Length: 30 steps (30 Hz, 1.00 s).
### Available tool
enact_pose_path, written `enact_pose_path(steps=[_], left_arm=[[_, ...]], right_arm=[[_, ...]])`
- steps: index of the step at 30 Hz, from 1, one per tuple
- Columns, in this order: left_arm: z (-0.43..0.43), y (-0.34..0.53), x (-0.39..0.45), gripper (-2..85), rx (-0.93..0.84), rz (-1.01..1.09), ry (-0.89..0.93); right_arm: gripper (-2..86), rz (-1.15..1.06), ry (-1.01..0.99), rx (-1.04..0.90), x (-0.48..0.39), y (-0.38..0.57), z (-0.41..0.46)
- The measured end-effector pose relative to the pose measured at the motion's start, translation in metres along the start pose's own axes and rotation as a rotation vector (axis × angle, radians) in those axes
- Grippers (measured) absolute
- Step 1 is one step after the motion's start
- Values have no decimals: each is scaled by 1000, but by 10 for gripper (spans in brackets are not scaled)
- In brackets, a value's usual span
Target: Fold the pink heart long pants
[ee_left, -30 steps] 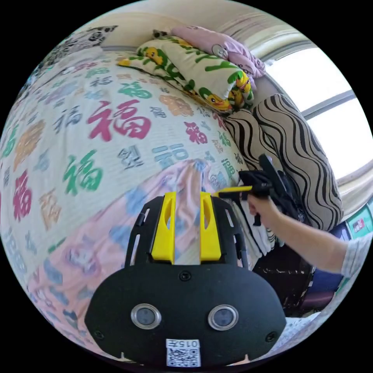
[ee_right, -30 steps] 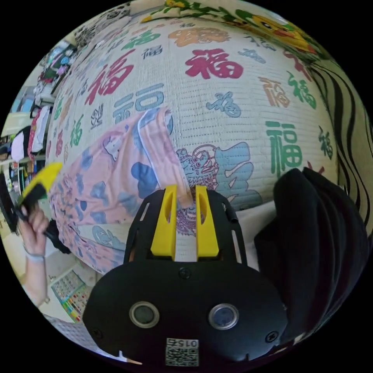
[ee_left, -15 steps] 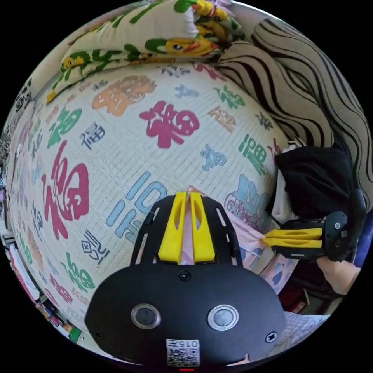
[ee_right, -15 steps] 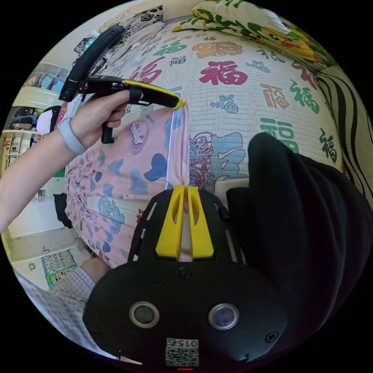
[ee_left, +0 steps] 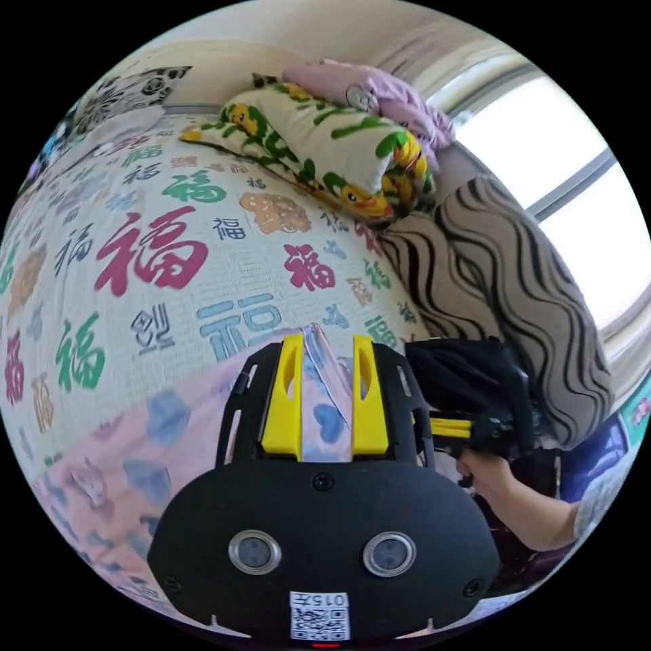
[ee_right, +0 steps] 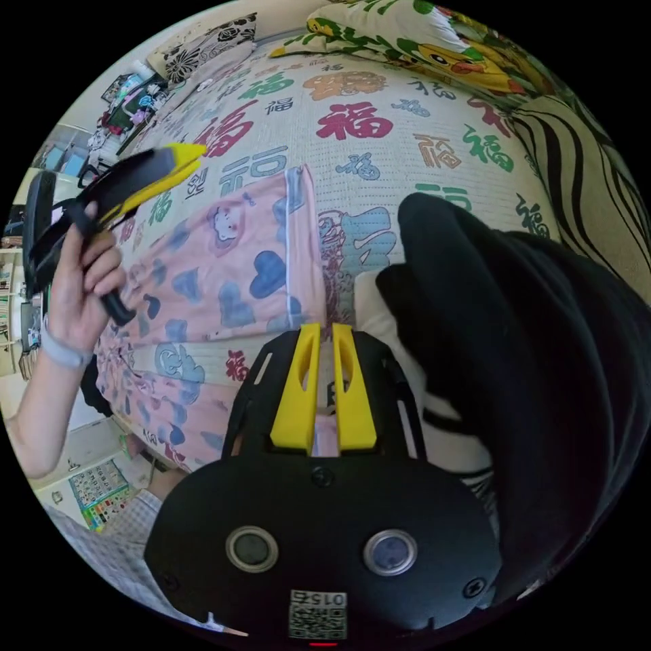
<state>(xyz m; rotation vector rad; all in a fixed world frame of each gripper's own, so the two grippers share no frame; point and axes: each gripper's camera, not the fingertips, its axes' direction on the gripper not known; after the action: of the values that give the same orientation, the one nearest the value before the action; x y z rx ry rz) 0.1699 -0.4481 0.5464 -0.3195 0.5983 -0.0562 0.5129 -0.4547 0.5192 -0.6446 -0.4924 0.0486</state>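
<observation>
The pink heart pants (ee_right: 230, 271) lie spread flat on the bed, one edge running toward my right gripper (ee_right: 326, 327). Its jaws stand close together with a narrow gap, and a strip of pink cloth sits deep between them. My left gripper (ee_left: 327, 337) hovers open just above the pants (ee_left: 135, 434), the cloth edge showing in the gap without being pinched. In the right gripper view the left gripper (ee_right: 193, 152) is held up in a hand, clear of the cloth. In the left gripper view the right gripper (ee_left: 434, 428) sits low beside the black pile.
The bed sheet (ee_left: 169, 258) carries large coloured characters. A pile of black clothing (ee_right: 529, 339) lies right beside the pants. A duck-print pillow (ee_left: 319, 142) and a striped cushion (ee_left: 515, 285) line the far side under a bright window.
My left gripper has opened, let go of the pants edge and lifted away. The pants have settled flat on the bed. My right gripper's jaws have parted slightly.
</observation>
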Motion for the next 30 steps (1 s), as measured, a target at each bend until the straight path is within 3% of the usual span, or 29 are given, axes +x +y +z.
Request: enact_pose_path(steps=[5, 7, 11, 13, 16, 22, 27, 30], left_arm=[[-94, 139, -58, 89, -36, -294, 16], [-145, 221, -102, 91, -104, -529, -102], [-239, 328, -157, 112, -127, -808, -333], [-302, 385, -190, 116, -68, -954, -450], [-367, 446, -230, 119, 93, -1138, -480], [-434, 513, -297, 128, 328, -1257, -456], [-448, 542, -347, 123, 360, -1263, -393], [-451, 557, -371, 96, 288, -1274, -374]], right_arm=[[43, -72, -112, -80, -43, 36, 2], [45, -131, -129, -132, -68, 44, 12], [48, -257, -208, -227, -137, 54, 34], [49, -317, -244, -244, -171, 53, 41], [55, -424, -315, -258, -234, 45, 48], [67, -687, -329, -257, -377, 19, 58], [58, -809, -304, -309, -477, 13, 86], [54, -820, -266, -421, -517, 22, 124]])
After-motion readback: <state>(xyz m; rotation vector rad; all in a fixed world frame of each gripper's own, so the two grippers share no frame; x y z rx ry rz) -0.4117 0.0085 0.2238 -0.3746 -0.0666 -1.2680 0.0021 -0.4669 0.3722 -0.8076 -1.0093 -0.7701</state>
